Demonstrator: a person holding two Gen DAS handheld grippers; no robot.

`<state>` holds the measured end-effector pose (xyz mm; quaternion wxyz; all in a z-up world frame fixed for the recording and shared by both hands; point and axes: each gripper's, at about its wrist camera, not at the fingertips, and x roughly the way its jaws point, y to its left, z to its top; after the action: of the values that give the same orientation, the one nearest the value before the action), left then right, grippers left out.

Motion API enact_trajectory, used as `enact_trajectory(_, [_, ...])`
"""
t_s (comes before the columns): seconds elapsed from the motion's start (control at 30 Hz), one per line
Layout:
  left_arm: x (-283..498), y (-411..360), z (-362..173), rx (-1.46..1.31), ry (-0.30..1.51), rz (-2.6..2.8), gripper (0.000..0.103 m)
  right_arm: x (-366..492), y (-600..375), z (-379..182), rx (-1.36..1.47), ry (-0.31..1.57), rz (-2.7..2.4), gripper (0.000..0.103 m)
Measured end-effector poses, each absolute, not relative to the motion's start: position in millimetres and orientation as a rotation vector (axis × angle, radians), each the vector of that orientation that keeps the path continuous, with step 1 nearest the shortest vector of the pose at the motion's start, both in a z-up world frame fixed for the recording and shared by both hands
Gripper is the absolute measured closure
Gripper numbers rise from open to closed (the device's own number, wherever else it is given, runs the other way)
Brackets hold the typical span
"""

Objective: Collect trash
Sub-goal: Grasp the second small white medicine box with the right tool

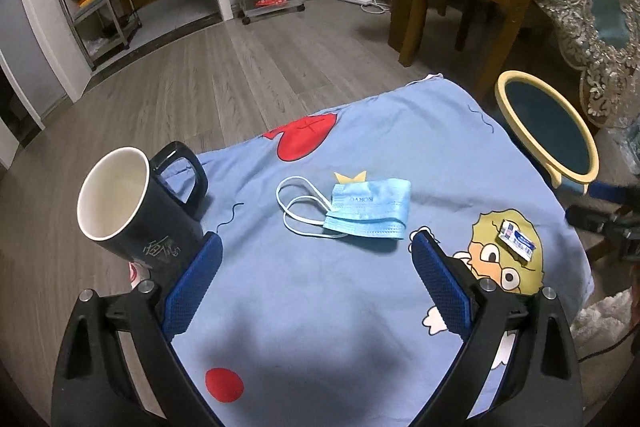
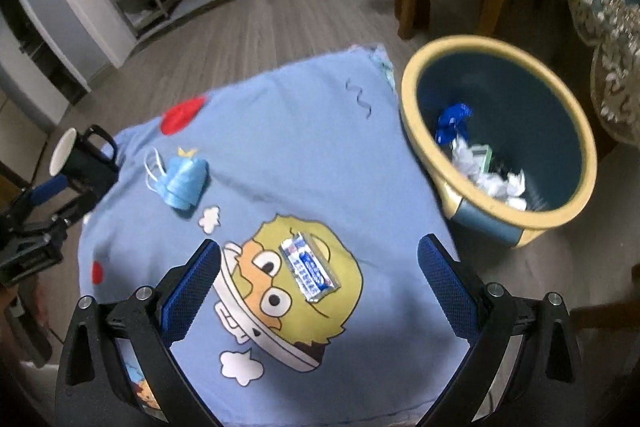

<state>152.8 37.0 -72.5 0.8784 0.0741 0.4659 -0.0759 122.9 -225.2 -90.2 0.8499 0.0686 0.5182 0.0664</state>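
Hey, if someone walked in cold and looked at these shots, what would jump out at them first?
Probably the folded blue face mask lying mid-table on the cartoon tablecloth, with a small wrapper on the printed yellow-haired face nearer the right claw. A black mug stands at the table's left edge beside the open left claw, and a yellow-rimmed bin holding crumpled trash sits off the right side.
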Motion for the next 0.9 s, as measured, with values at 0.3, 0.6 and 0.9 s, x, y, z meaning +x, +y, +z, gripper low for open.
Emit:
enact_trajectory(0.3, [164.2, 35.2, -88.7, 0.153, 1.011, -0.161, 0.009, 124.4, -185.7, -128.1, -0.016, 1.222, 0.234, 0.007])
enact_trajectory(0.6, [170.6, 16.2, -100.0, 0.182, 1.008, -0.188, 0.009, 125.1, -173.9, -154.0, -0.110, 1.311, 0.247, 0.048])
enact_trajectory(0.9, [180.4, -3.0, -114.9, 0.188, 0.995, -0.192, 0.009, 130.0, -187.7, -148.1, -0.045, 1.288, 0.226, 0.085])
